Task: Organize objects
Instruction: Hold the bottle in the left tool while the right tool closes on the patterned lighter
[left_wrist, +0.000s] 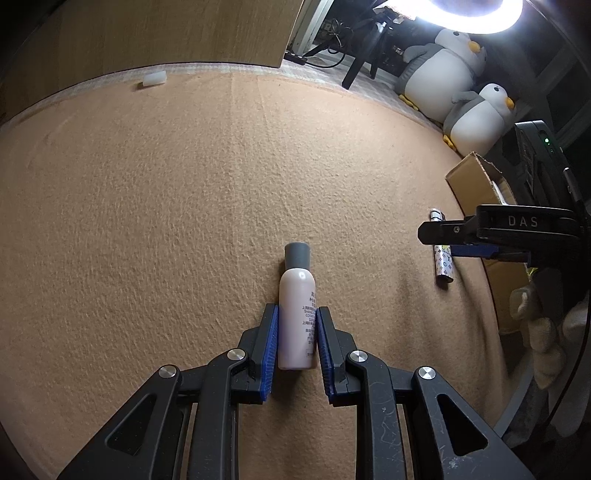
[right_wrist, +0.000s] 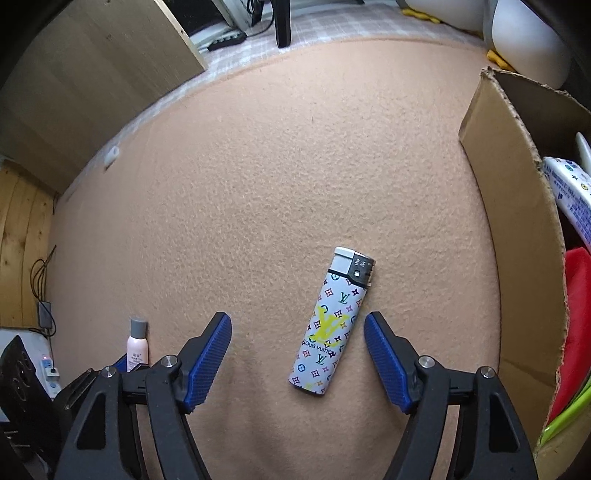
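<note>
A soft peach blanket (left_wrist: 184, 203) covers the bed — two toy penguins (left_wrist: 443, 70) sit behind. The left claw (left_wrist: 297, 345) squeezes a pink bottle (left_wrist: 297, 317); the right claw (right_wrist: 297, 354) gapes wide around a lighter (right_wrist: 332, 325) — not touching.

Black linkage arms, silver rivets, blue ribbed fingers (right_wrist: 207, 354).

light: ring lamp (left_wrist: 476, 14) top right, blown-out glare | left view dim, corners dark | right view brighter, even | soft shadows on mat (left_wrist: 184, 203) | fisheye bends edges | focus sharp
</note>
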